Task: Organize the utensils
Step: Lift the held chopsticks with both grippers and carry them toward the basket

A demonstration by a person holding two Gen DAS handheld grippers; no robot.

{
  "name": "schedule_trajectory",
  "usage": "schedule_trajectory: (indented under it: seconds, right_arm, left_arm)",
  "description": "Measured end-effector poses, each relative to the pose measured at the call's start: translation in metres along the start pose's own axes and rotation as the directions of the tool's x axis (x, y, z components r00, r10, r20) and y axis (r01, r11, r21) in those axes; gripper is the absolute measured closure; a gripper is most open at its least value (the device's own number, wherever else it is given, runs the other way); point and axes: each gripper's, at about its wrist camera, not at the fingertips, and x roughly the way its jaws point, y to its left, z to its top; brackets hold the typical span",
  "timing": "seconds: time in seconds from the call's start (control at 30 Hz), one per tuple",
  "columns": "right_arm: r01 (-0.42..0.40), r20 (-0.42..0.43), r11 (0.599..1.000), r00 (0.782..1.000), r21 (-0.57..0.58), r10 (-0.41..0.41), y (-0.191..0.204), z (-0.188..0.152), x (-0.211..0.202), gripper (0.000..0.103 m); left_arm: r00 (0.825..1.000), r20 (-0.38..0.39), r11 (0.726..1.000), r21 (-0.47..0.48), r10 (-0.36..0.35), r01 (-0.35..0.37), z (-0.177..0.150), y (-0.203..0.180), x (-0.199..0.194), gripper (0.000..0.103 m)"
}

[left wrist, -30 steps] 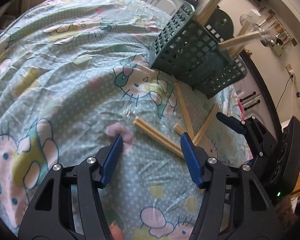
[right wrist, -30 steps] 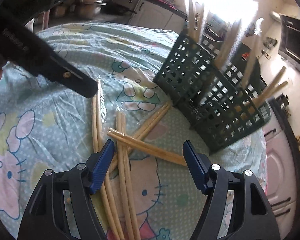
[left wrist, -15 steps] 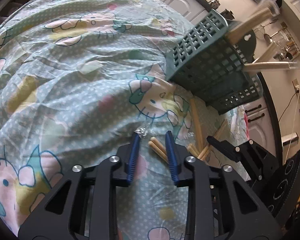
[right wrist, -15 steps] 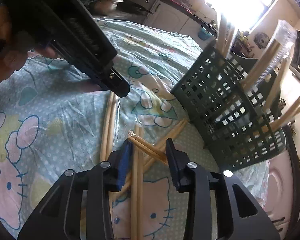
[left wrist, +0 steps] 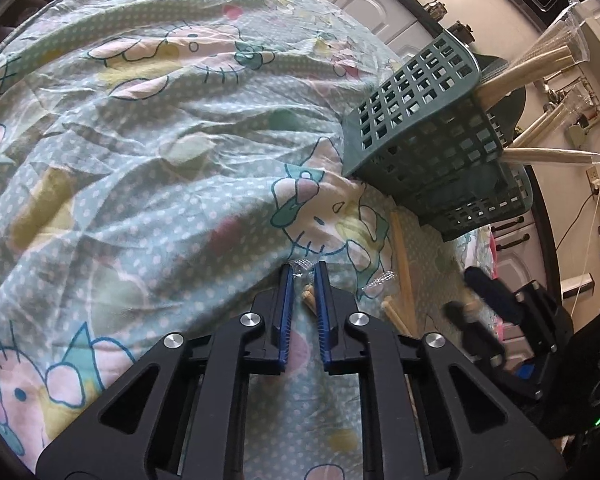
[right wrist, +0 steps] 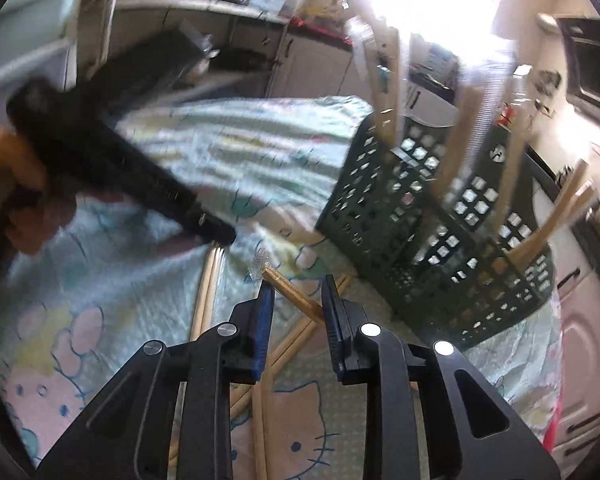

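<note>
**Both grippers clamp wrapped chopstick pairs**

The left gripper is nearly closed on a wrapped chopstick pair at lower centre. The right gripper, narrowly parted, pinches another wrapped pair. The green utensil basket sits upper right, holding chopsticks.

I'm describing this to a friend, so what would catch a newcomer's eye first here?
Probably the dark green lattice basket on the cartoon-cat tablecloth, with wrapped chopsticks sticking out of its top. Nearer, each gripper is shut on a wrapped pair: the left gripper and the right gripper.
</note>
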Motion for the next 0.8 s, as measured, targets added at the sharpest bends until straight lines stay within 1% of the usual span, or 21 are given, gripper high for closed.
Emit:
schedule_trajectory:
  seconds: [0.23, 0.43, 0.63, 0.8]
  right_arm:
    - [0.07, 0.073, 0.993, 0.994, 0.097, -0.077, -0.019, 0.01, -0.027, 0.085]
    - [0.122, 0.104, 0.974, 0.984, 0.189, -0.143, -0.038, 0.011, -0.047, 0.089]
    - [0.151, 0.123, 0.945, 0.973, 0.289, -0.193, -0.055, 0.009, -0.076, 0.091]
    - [0.156, 0.163, 0.925, 0.961, 0.347, -0.224, -0.066, 0.008, -0.102, 0.095]
  left_arm:
    - [0.999, 0.052, 1.0, 0.026, 0.013, -0.015, 0.002, -0.003, -0.016, 0.1]
    - [0.992, 0.13, 0.997, 0.072, 0.011, -0.02, 0.004, -0.015, -0.043, 0.101]
    - [0.981, 0.191, 0.99, 0.14, -0.02, -0.007, 0.004, -0.04, -0.069, 0.101]
    - [0.972, 0.227, 0.98, 0.2, -0.06, 0.014, 0.002, -0.065, -0.089, 0.102]
